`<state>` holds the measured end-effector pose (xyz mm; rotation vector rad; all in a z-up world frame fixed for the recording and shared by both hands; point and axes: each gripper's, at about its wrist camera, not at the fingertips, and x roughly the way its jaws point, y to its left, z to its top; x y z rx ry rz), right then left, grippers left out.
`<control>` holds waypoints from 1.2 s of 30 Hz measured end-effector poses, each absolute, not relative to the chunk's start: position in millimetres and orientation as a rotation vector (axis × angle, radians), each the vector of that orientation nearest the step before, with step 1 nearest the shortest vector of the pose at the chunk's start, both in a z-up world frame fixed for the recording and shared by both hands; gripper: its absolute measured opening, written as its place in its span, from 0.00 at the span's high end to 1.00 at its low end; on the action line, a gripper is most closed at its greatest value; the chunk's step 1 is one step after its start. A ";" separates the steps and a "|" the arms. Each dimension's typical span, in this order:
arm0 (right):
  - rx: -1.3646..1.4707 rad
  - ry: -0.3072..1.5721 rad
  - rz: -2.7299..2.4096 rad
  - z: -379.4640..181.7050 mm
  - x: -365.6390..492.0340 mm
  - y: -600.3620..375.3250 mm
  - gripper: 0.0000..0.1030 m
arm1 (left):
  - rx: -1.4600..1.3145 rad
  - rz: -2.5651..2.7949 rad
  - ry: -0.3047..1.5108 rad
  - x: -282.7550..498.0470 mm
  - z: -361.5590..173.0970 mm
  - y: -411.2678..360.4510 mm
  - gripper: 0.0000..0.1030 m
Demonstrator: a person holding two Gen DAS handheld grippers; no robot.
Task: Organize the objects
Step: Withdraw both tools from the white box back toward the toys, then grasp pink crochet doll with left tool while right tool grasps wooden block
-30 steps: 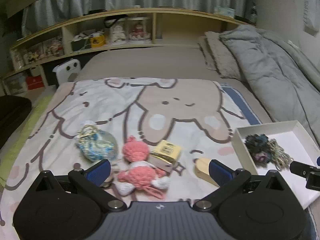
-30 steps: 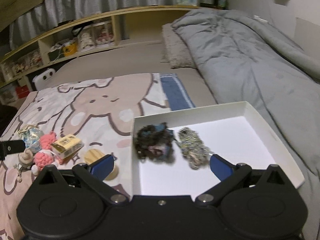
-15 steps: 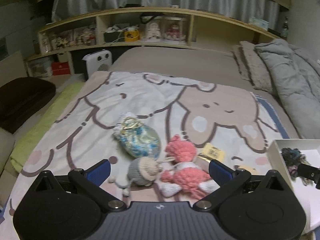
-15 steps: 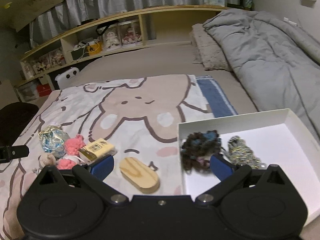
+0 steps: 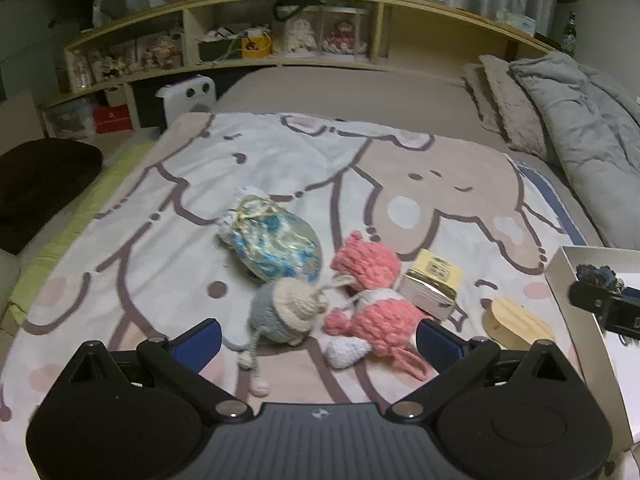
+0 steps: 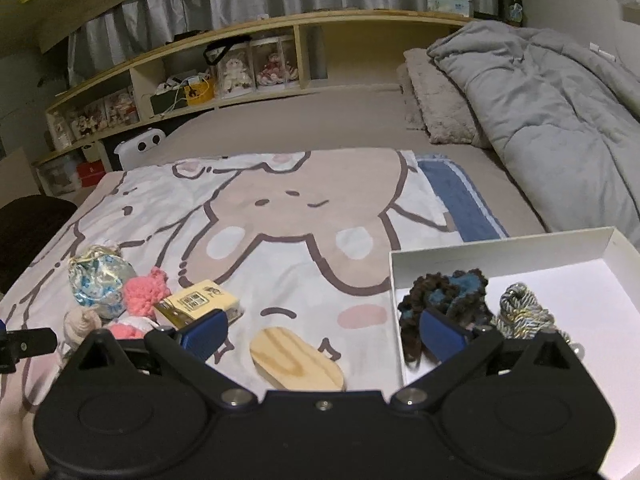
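On the cartoon blanket (image 5: 280,168) lie a blue-and-gold pouch (image 5: 274,242), a grey knitted toy (image 5: 286,310), a pink knitted doll (image 5: 370,300), a yellow box (image 5: 432,284) and a wooden oval piece (image 5: 516,322). My left gripper (image 5: 318,342) is open, just in front of the grey toy and the pink doll. My right gripper (image 6: 322,330) is open above the wooden oval piece (image 6: 296,364), beside the white tray (image 6: 500,242). In the tray lie a dark brown-and-blue yarn piece (image 6: 444,300) and a grey striped knitted piece (image 6: 522,310).
A grey duvet (image 6: 540,120) and a pillow (image 6: 438,100) lie along the right of the bed. A wooden shelf (image 5: 280,36) with dolls and boxes runs behind the bed. A white heater (image 5: 186,94) and a dark seat (image 5: 40,184) stand at the left.
The left gripper has swung left and closer, bringing the grey knitted toy into view. The right gripper has shifted left from over the tray to over the wooden piece.
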<state>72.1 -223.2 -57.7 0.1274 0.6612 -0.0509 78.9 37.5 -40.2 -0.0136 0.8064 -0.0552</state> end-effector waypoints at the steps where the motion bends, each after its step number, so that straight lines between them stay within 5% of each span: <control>1: 0.133 0.657 -0.036 -61.0 72.5 -224.1 0.00 | -0.018 -0.063 0.812 80.1 -41.9 35.4 0.04; 8: 0.031 0.643 0.034 -82.8 73.8 -220.1 0.00 | -0.101 -0.138 0.843 92.9 -55.8 24.1 0.28; 11: -0.038 0.680 0.037 -91.3 79.7 -216.0 0.12 | -0.134 -0.157 0.844 99.3 -61.4 19.3 0.32; 19: -0.126 0.743 0.127 -107.9 92.8 -203.4 0.31 | -0.201 -0.159 0.859 114.1 -84.0 15.8 0.33; 28: -0.253 0.774 0.147 -129.7 105.0 -189.8 0.31 | -0.187 -0.161 0.858 122.0 -97.0 8.8 0.33; 36: -0.292 0.802 0.163 -132.4 102.7 -183.3 0.43 | -0.164 -0.141 0.873 125.8 -100.9 11.6 0.47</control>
